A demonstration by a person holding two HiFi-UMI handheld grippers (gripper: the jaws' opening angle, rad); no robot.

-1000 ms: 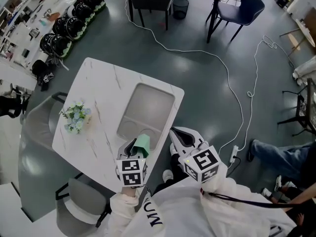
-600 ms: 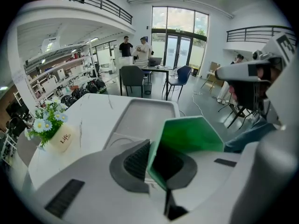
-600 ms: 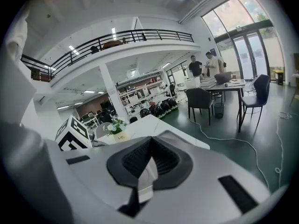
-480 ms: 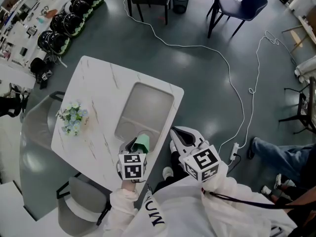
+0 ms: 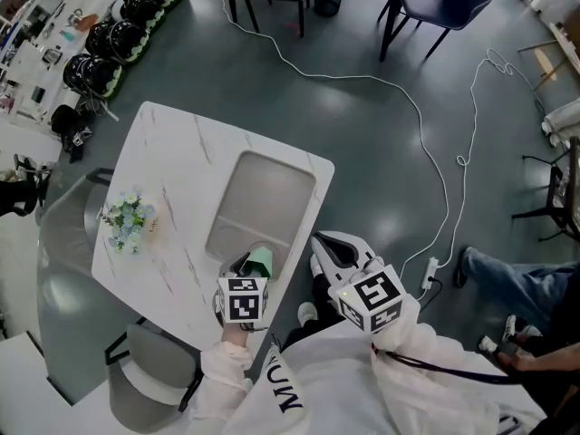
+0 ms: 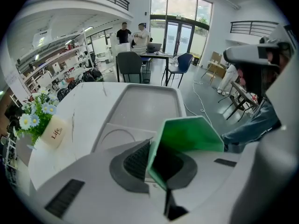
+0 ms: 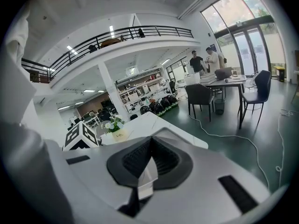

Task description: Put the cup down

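Note:
A green cup [image 5: 260, 261] is pinched by its rim in my left gripper [image 5: 253, 265], whose jaws are shut on it. In the left gripper view the cup [image 6: 187, 136] tilts to the right of the left gripper [image 6: 156, 164], with its dark mouth facing the camera. It hangs over the near end of a grey tray [image 5: 263, 198], close to a round recess [image 6: 117, 139] in the tray [image 6: 145, 104]. My right gripper [image 5: 332, 248] is off the table's right edge, shut and empty; in its own view the right gripper [image 7: 148, 166] shows both pads together.
The tray lies on a white marble table [image 5: 172, 179] beside a small flower pot [image 5: 127, 217]. Grey chairs [image 5: 149, 383] stand at its near and left sides. A white cable [image 5: 435, 170] snakes over the floor, and a person's leg [image 5: 517, 284] is at the right.
The left gripper with the cup has edged slightly forward over the tray's near end. The right gripper has stayed where it was.

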